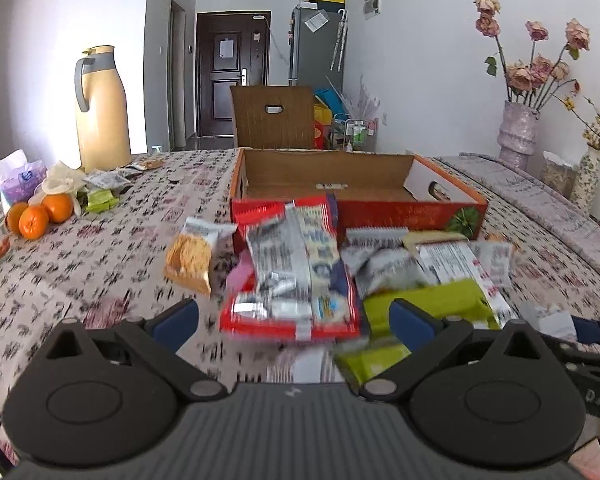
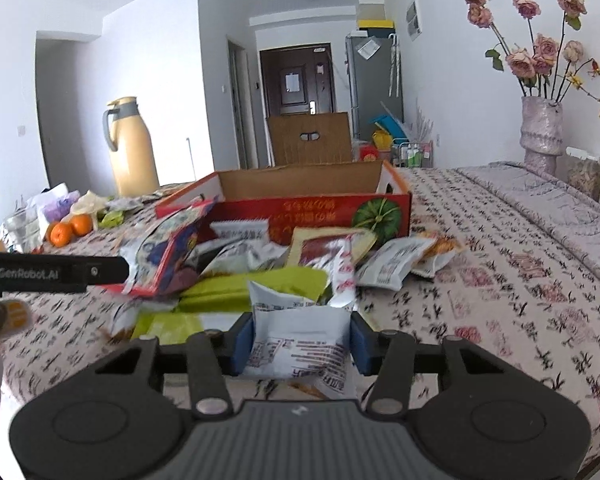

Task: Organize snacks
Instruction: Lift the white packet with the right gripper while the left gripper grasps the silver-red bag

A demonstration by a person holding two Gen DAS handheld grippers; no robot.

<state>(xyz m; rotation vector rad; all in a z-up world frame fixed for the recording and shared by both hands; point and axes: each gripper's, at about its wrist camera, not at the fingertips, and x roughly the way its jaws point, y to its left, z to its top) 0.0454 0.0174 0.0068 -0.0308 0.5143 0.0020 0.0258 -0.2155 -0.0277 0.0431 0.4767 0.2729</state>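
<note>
A: Nearest?
B: The right gripper (image 2: 302, 346) clamps a white snack packet (image 2: 300, 344); the left gripper (image 1: 294, 322) gapes, holding nothing.
A: Beyond?
B: Snack packets (image 1: 296, 268) heaped mid-table on a patterned tablecloth (image 1: 112, 264), against an open red cardboard box (image 1: 404, 216) (nearly bare inside). A thermos (image 1: 100, 108) stands at the far left edge.

A patterned cloth covers the tabletop (image 1: 112, 264). Just ahead of the tongs lies a heap of snack packets (image 1: 300, 272), and beyond it an open cardboard box (image 1: 380, 216). Far to their left sit oranges (image 1: 40, 214), a tissue pack (image 1: 22, 180) and a yellow thermos jug (image 1: 102, 116).
</note>
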